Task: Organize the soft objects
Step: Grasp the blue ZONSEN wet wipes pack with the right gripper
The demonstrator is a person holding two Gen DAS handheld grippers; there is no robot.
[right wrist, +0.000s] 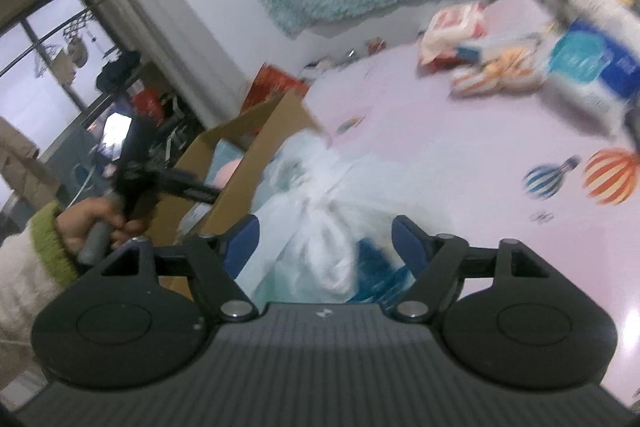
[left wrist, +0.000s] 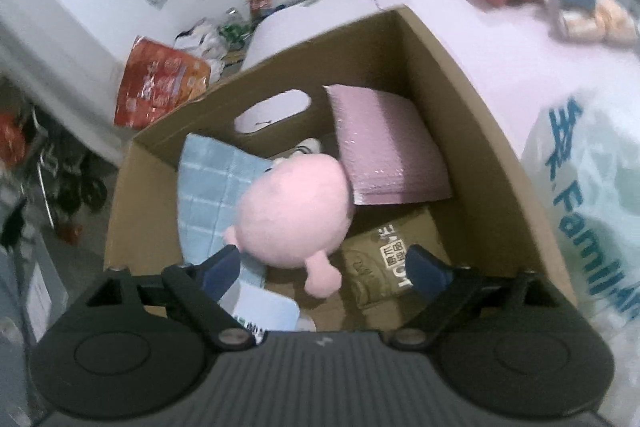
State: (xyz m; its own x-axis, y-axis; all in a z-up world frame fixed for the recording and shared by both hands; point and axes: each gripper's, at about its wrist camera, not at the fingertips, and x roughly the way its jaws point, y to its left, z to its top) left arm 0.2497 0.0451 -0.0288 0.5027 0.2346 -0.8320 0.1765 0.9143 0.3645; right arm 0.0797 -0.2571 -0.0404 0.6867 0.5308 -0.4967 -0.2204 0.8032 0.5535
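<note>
An open cardboard box [left wrist: 480,147] stands against a pink-sheeted bed. Inside lie a pink plush toy [left wrist: 292,211], a light blue checked cloth [left wrist: 208,187], a pink padded mailer [left wrist: 384,147] and a brown packet [left wrist: 380,267]. My left gripper [left wrist: 323,253] hangs open over the box, with the plush's foot just beyond its fingers and untouched. Beside the box [right wrist: 240,183] on the bed lies a white plastic bag [right wrist: 320,211] with blue lettering [left wrist: 592,207]. My right gripper [right wrist: 324,227] is open around its bunched top; the blurred view shows no pad pressing on it.
The pink sheet [right wrist: 460,155] has a balloon print. Snack packs [right wrist: 496,71] and a blue-and-white tissue pack [right wrist: 592,67] lie at its far side. An orange-red bag [left wrist: 160,83] stands behind the box. A hand with a green cuff [right wrist: 92,223] holds the other gripper's handle.
</note>
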